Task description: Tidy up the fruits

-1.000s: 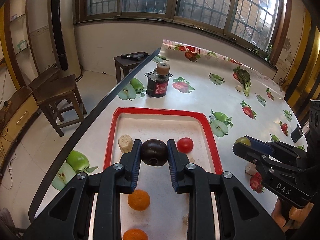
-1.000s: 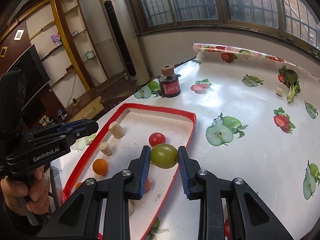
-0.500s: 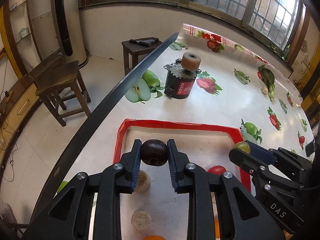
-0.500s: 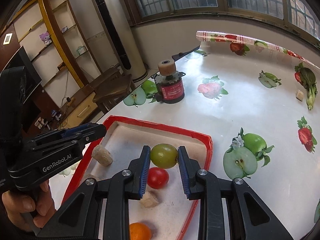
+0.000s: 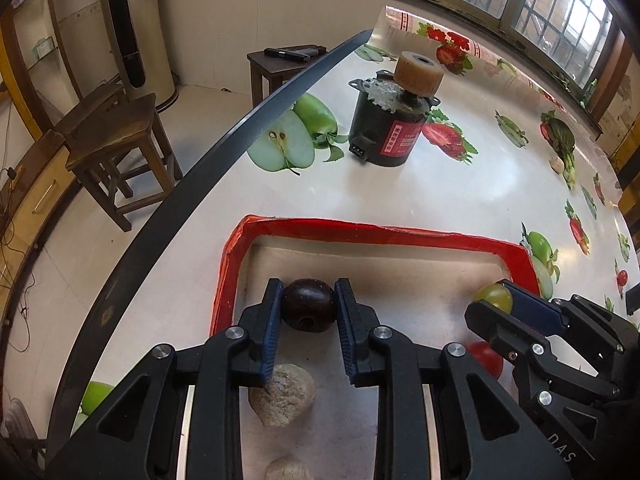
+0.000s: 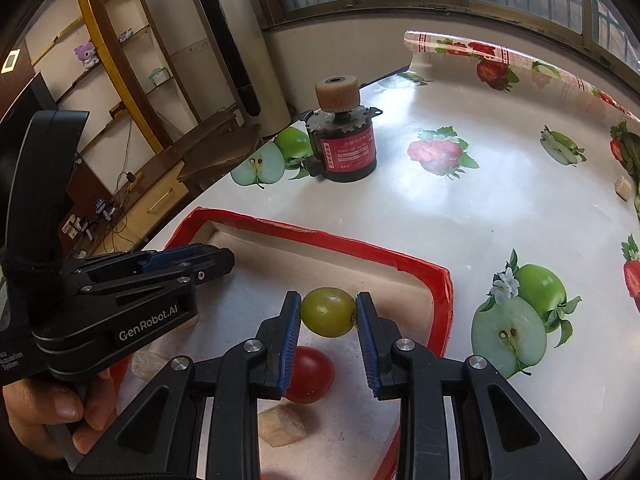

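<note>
The left gripper [image 5: 308, 312] was clamped on a dark purple fruit [image 5: 309, 309], and the right gripper [image 6: 329, 314] was clamped on a green grape [image 6: 328, 311]; both hung over the far end of the red-rimmed tray [image 5: 360, 229].

Largest in the scene was the table [image 5: 460, 192] with its fruit-printed cover, and on it, beyond the tray, stood a small black motor [image 5: 390, 120] with a tan roller on top. The tray lay near the table's edge, its pale floor bare at the far end. Inside it, nearer the cameras, were a red tomato [image 6: 310, 374] under the right gripper and beige chunks [image 5: 282, 394] under the left.

The step in hand looked like placing: both fruits were carried over the tray, pointed downward toward its floor. The next move likely called for lowering each fruit to the bare floor, clear of the tomato and chunks, then easing the jaws apart gently so the round fruits would not roll.
</note>
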